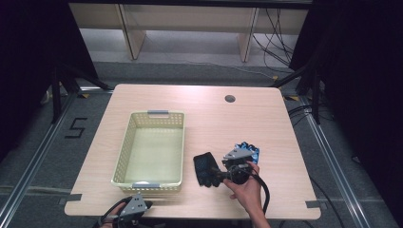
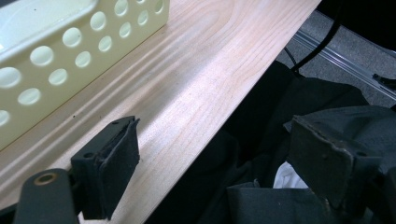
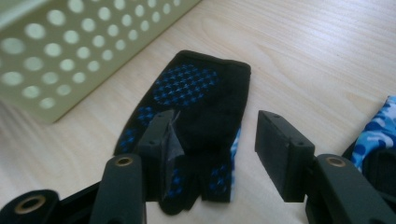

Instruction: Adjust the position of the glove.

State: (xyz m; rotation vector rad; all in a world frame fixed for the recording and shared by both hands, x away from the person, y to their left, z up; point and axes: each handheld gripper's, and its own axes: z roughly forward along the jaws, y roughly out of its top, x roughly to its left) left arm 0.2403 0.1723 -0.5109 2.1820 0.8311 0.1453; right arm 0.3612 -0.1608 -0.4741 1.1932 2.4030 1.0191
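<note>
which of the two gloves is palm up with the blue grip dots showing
The black glove nearest the basket, between the right gripper fingers; the other glove shows blue camouflage fabric instead.

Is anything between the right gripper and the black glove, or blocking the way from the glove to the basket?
Nothing visible. The right gripper hangs over the black glove with its jaws open either side of it. Bare table lies between the glove and the empty basket; only the basket's wall must be cleared.

The glove (image 3: 196,112) near the basket is black, patterned with blue dots. A second glove (image 1: 248,150) to its right shows blue camouflage. The perforated basket (image 1: 124,156) is pale yellow, on a light wood-grain table (image 1: 237,123).
</note>
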